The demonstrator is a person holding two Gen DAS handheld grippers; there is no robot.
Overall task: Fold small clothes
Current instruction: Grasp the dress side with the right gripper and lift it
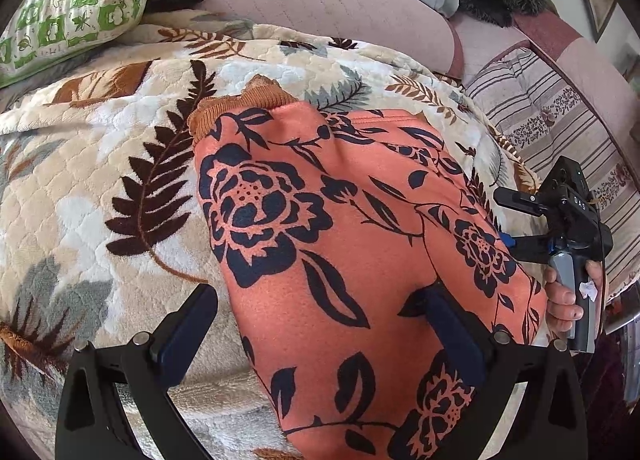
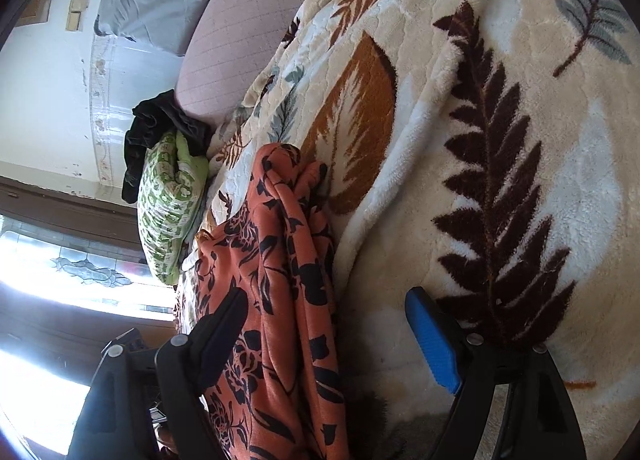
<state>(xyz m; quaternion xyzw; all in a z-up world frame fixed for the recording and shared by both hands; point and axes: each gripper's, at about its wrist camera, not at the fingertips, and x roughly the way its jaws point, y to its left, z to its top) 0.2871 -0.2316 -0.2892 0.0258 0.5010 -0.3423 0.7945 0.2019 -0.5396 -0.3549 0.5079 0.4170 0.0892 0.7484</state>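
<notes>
Lying at bed centre on leaf-print blanket (image 1: 120, 180): orange floral garment (image 1: 320, 240) | soft, light, limp; best pinched at ribbed hem (image 1: 240, 100), 11 o'clock | left hand-held gripper (image 1: 320, 324) spread apart over cloth | right hand-held gripper (image 2: 332, 328) apart, straddling bunched edge, 3 o'clock

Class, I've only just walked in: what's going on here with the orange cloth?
A person is working on an orange floral garment spread on a leaf-patterned fleece blanket, with handheld tongs in each hand. The left tongs are open over the garment's near end, one finger pressed into the cloth. The right tongs are open at the garment's side edge, where the fabric lies bunched. Neither has pinched any fabric. A green patterned pillow sits beyond.
</notes>
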